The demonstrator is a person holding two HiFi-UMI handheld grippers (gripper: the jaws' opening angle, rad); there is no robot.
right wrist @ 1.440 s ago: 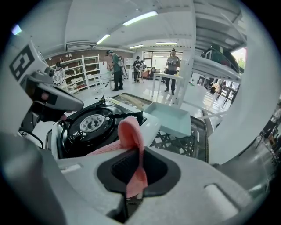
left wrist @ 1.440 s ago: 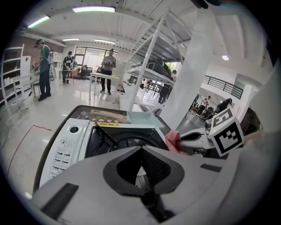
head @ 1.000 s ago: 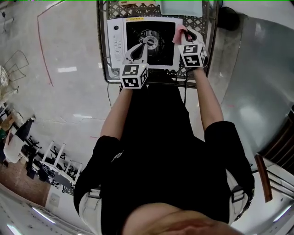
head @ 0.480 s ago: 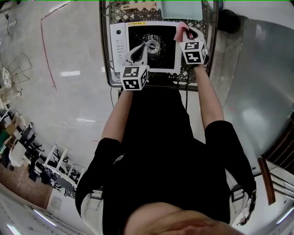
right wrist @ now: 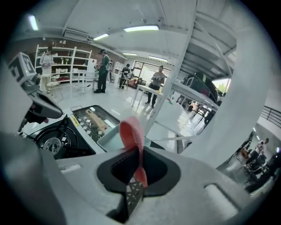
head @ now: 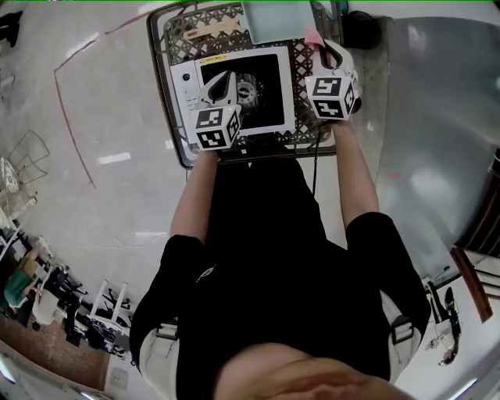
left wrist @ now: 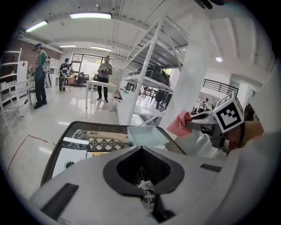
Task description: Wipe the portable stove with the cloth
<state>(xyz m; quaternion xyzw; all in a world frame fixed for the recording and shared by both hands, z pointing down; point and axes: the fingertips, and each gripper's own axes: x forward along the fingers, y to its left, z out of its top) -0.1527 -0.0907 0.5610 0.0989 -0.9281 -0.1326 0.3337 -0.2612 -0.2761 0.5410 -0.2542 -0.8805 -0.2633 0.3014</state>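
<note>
**A:** Where is the cloth?

**B:** 1 pink cloth (right wrist: pixel 131 132), pinched in the right gripper (right wrist: pixel 136 173). Its jaws are clamped on the lower end and the rest loops up above them. It hangs past the far right corner of the portable stove (head: pixel 234 86), not touching it.

**A:** And the stove?

**B:** 1 stove, white with a black top and 1 round burner (head: pixel 248 84) in the middle. It sits on the wire-mesh table (head: pixel 166 109).

**A:** The other tool?

**B:** That makes 2 grippers. The left gripper (head: pixel 223 82) is over the stove's left half, jaws drawn together with nothing between them.

**A:** Anything else on the table?

**B:** 1 pale tray (head: pixel 277 19) and 1 wooden stick (head: pixel 211 31), both beyond the stove.
</note>
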